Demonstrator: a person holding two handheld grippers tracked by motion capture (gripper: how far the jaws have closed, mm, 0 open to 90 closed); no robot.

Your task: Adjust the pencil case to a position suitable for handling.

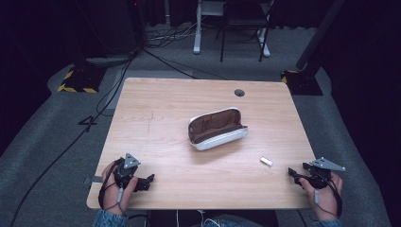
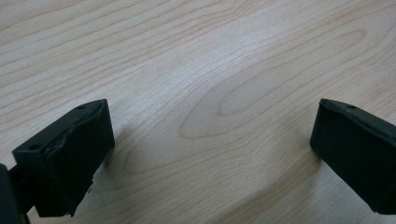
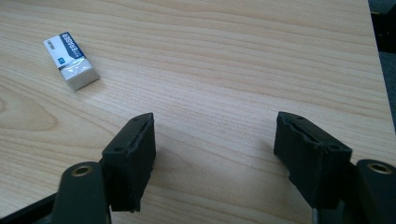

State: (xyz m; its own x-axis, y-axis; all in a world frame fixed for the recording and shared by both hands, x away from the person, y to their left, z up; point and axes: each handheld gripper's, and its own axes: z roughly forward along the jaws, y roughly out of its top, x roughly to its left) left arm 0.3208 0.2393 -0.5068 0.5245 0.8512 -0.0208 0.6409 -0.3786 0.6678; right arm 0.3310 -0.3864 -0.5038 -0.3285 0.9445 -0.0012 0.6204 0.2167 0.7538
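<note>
Gripper (image 3: 215,154) agape, eraser (image 3: 71,60) beyond, table (image 3: 233,56)

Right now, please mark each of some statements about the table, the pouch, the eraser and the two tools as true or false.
1. The pouch lies open. True.
2. The right tool holds the eraser. False: its jaws are open with nothing between them, and the eraser lies apart on the table.
3. The eraser is inside the pouch. False: it lies on the wood, nearer the right tool.
4. The left tool is open, with bare wood between its jaws. True.
</note>
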